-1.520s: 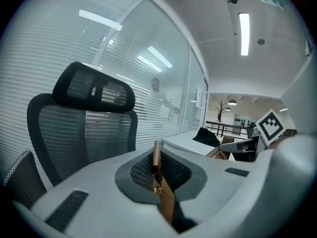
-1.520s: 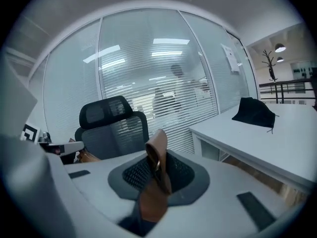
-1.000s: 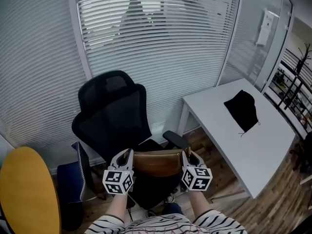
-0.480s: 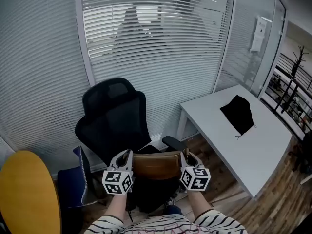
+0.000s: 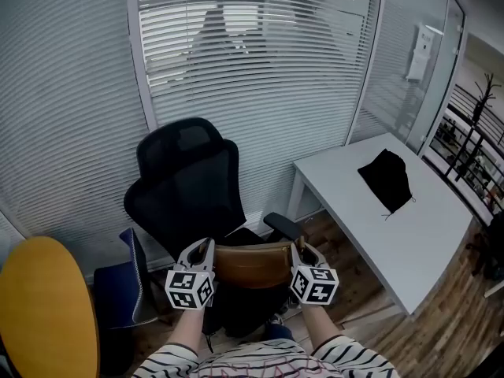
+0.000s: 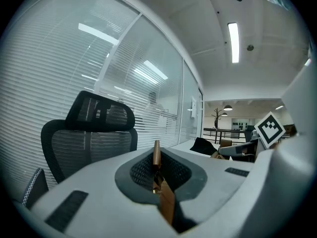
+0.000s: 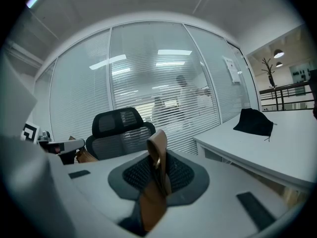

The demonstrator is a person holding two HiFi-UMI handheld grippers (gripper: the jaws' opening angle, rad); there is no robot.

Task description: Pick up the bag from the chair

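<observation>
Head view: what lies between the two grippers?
The brown bag, its ends clamped by the left gripper and the right gripper; the head view shows it.

Head view steeply downward; both gripper views low, chair (image 5: 187, 189) shared.

White desk (image 5: 394, 242), blinds (image 5: 252, 77), wood floor (image 5: 457, 321)
</observation>
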